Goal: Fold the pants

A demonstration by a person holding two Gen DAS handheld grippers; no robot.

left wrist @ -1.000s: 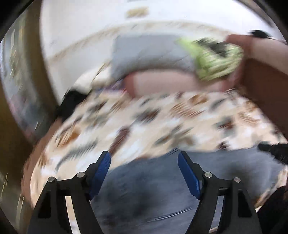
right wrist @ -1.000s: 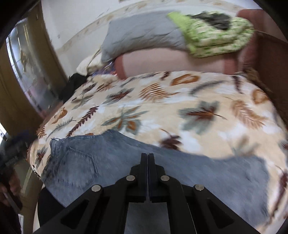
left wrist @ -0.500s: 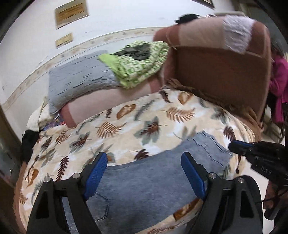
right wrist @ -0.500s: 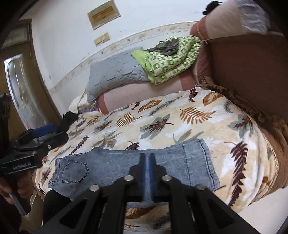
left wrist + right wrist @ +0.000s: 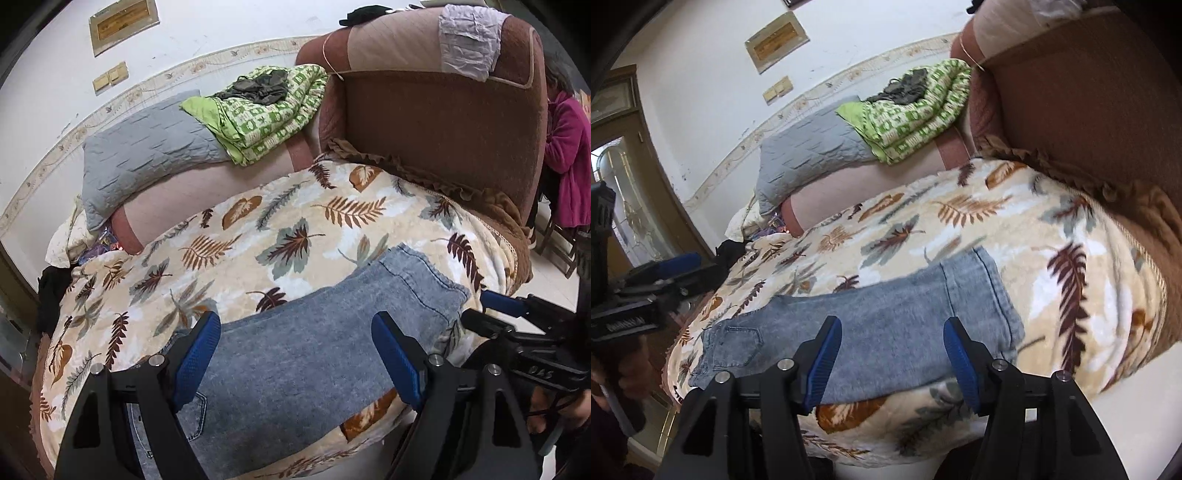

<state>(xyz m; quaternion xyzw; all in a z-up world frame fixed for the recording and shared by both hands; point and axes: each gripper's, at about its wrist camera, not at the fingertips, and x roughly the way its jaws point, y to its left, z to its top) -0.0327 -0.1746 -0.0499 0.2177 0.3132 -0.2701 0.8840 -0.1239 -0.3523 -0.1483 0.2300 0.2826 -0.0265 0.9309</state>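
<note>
A: Your right gripper (image 5: 892,360) was pinched together a moment ago; now its jaws are opening, blue pads apart with nothing between them. The jeans (image 5: 871,332) sit beyond the pads, not in them.

B: So you have let go?

A: I judge so. The jeans lie as one long flat strip along the near edge of the leaf-print blanket (image 5: 979,221), hem end toward 2 o'clock in your right wrist view, back pocket toward 8 o'clock. It looks as if the legs are already laid one over the other, though I cannot tell that for certain.

B: And your left gripper (image 5: 295,362)?

A: Spread wide, nothing clamped. It has swung across the bed: the view was a blur a second ago and is sharp now. The denim fills the gap behind its pads, from 6 o'clock toward the hem at 2 o'clock.

B: What does that mean for the fold?

A: Both your tools are free above the cloth, so the next step is probably a fresh grip, hem to waist. The green quilt (image 5: 266,110) and grey pillow (image 5: 147,147) lie well apart at 12 o'clock.
</note>
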